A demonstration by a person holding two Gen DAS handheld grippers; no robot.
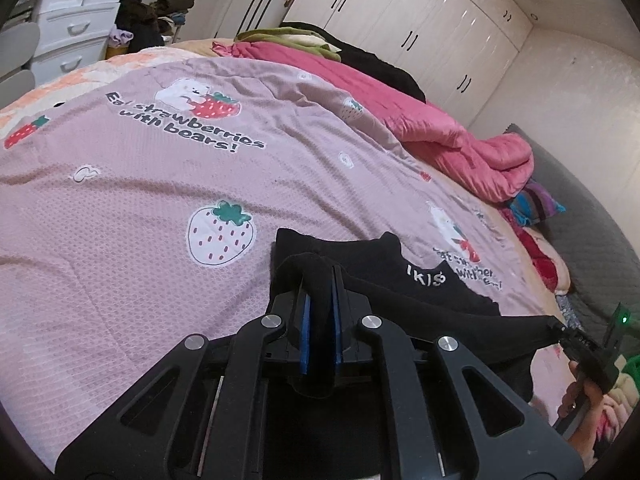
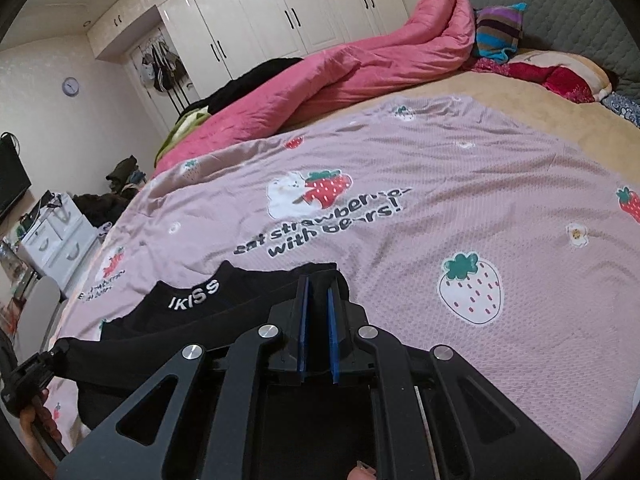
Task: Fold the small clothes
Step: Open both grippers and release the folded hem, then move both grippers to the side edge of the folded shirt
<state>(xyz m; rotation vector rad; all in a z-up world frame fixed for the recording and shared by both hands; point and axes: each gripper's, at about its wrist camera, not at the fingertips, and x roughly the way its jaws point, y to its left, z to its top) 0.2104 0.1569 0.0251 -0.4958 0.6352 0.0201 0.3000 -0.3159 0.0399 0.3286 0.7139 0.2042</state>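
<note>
Black linkage arms fill the bottom of both wrist views, and between them the blue-padded jaws are clenched on cloth. The left gripper (image 1: 320, 276) pinches one end of a black garment (image 1: 432, 292); the right gripper (image 2: 318, 284) pinches the other end of the black garment (image 2: 192, 320). Its held edge is pulled taut between the two, so the long axis runs left to right across the near side of the bed, with the far part resting on the bedspread (image 1: 160, 184) and its white lettered band (image 2: 194, 294) turned toward the far side.

That pink bedspread carries strawberries, bears and dark lettering. Beyond it a rumpled pink quilt (image 1: 440, 128) lies along the far edge, with dark and green clothes heaped next to it. White wardrobe doors (image 1: 420, 12) with dark handles line the far wall.

From the left view, the right gripper (image 1: 560, 326) appears at the right edge with a green light and a hand (image 1: 580, 392) under it; white drawers (image 1: 68, 20) stand at far left. From the right view, the left gripper (image 2: 56, 350) and its hand (image 2: 38, 420) show at the left edge, and only here are the grey quilted headboard (image 2: 580, 12), a striped pillow (image 2: 500, 28), a wall clock (image 2: 71, 87) and a dark screen (image 2: 10, 180) seen.
</note>
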